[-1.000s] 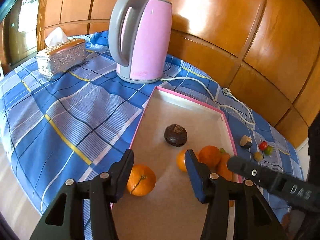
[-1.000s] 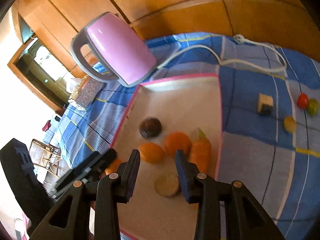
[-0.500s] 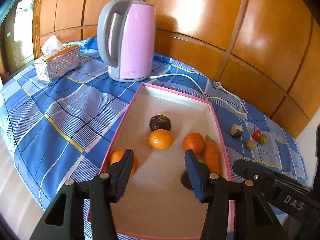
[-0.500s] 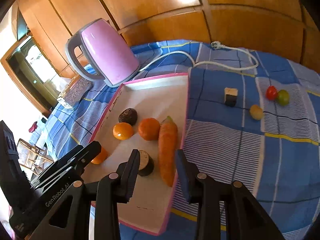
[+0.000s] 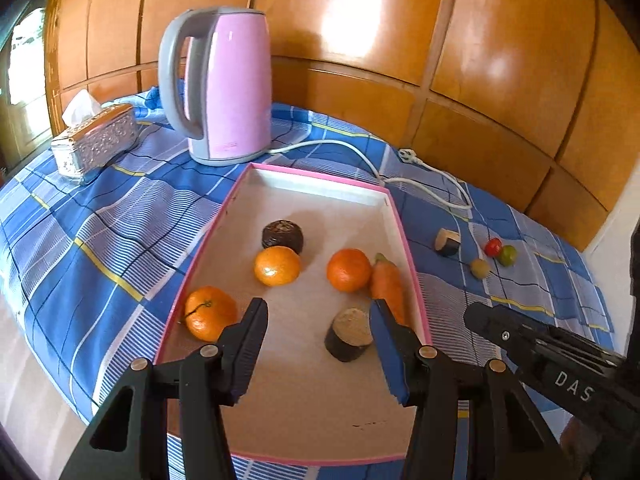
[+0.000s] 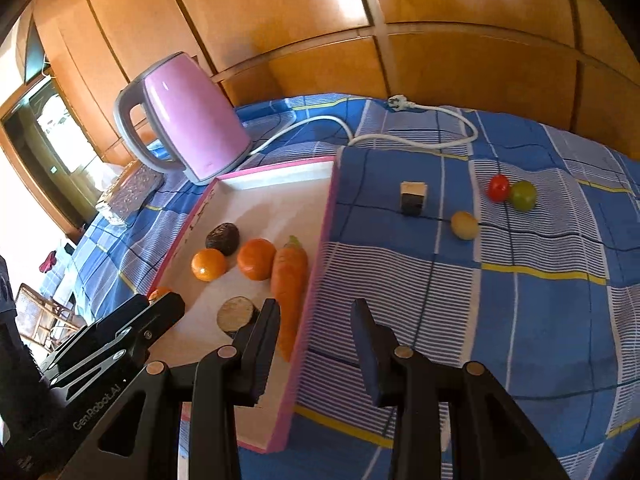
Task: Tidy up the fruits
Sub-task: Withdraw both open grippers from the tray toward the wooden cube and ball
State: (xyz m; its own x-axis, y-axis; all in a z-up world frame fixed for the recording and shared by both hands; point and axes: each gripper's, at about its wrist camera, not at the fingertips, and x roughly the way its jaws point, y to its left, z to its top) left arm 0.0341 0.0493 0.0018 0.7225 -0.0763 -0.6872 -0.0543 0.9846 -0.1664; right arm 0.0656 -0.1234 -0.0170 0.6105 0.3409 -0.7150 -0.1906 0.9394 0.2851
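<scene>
Both grippers have pulled back from the pink tray (image 5: 402, 236), widening the view.
Left gripper (image 5: 318, 322) and right gripper (image 6: 314, 320) hang part-open, holding nothing. Oranges (image 5: 348, 270) and carrot (image 5: 386, 284) lie in the tray; small fruits (image 6: 464, 225) lie well apart on the cloth (image 6: 520, 320), likely to roll if nudged.

White letters "DAS" show on the black body of the right gripper (image 5: 480, 322), seen at the lower right of the left wrist view. "GenRobot.AI" runs along the black body of the left gripper (image 6: 170, 306) at the lower left of the right wrist view. The kettle (image 5: 228, 88) carries a small mark near its base, too blurred to read.
</scene>
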